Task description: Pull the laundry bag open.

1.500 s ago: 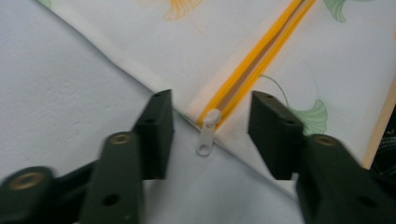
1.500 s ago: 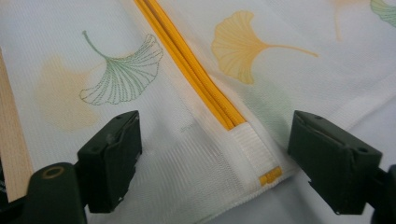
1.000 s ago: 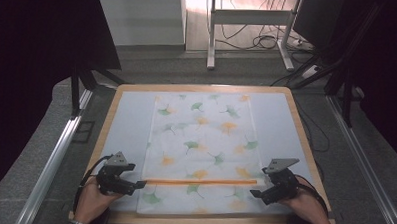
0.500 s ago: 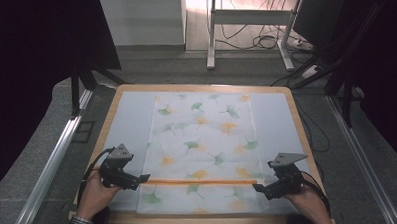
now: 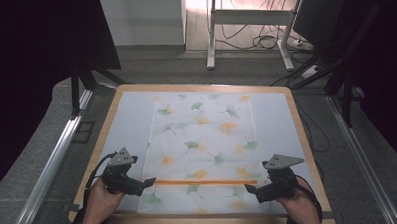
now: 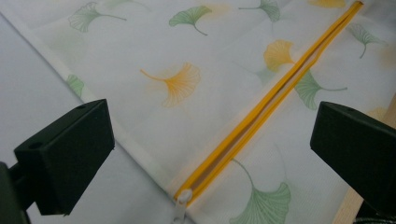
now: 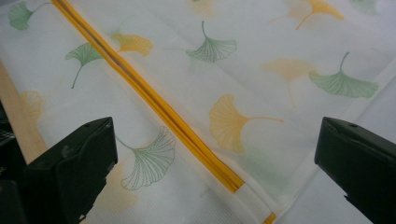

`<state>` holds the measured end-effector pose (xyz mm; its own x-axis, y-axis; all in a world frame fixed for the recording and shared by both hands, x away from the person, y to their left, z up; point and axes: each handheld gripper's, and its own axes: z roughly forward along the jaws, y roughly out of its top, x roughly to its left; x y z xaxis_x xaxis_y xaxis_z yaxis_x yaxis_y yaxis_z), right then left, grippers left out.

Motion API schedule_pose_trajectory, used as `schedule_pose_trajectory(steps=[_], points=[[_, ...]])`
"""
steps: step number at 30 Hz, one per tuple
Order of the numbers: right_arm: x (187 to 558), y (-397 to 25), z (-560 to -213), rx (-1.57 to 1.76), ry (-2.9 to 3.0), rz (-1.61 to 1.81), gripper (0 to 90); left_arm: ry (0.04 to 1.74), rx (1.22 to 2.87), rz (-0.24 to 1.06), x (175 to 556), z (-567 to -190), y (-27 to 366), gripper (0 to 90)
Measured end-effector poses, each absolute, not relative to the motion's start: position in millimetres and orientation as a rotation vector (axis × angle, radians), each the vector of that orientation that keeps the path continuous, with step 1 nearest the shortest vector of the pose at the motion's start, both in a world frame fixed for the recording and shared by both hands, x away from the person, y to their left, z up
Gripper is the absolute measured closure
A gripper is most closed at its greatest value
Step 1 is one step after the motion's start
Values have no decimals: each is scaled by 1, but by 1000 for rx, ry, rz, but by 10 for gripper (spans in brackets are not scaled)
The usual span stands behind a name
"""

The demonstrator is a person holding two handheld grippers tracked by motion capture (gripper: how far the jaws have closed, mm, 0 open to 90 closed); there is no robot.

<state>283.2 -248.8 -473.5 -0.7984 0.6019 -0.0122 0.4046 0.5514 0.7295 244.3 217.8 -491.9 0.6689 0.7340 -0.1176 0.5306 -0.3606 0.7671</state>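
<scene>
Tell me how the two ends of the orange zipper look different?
The zipper's left end, between the left gripper's jaws, has a small white pull tab; the zipper's right end, by the right gripper, has a plain white fabric stop. Near the left end the zipper gapes slightly; the right end looks closed. Both lie flat on the leaf-print bag.

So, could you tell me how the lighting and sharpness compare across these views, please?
High view: dark surroundings, bright glare at the top, the bag evenly lit but soft. Left gripper view: zipper fairly sharp, near black jaws blurred. Right gripper view: leaf print crisp, jaws out of focus.
</scene>
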Motion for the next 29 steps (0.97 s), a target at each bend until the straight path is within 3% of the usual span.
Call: schedule_pose_trajectory(steps=[14,22,29], points=[[262,-237,-481,872,2506,1174,0,939,2095,356,224,-509,211,0],[262,-235,-495,840,2533,1165,0,940,2227,389,224,-520,201,0],[265,-238,-499,821,2540,1121,0,949,2225,384,225,-521,203,0]])
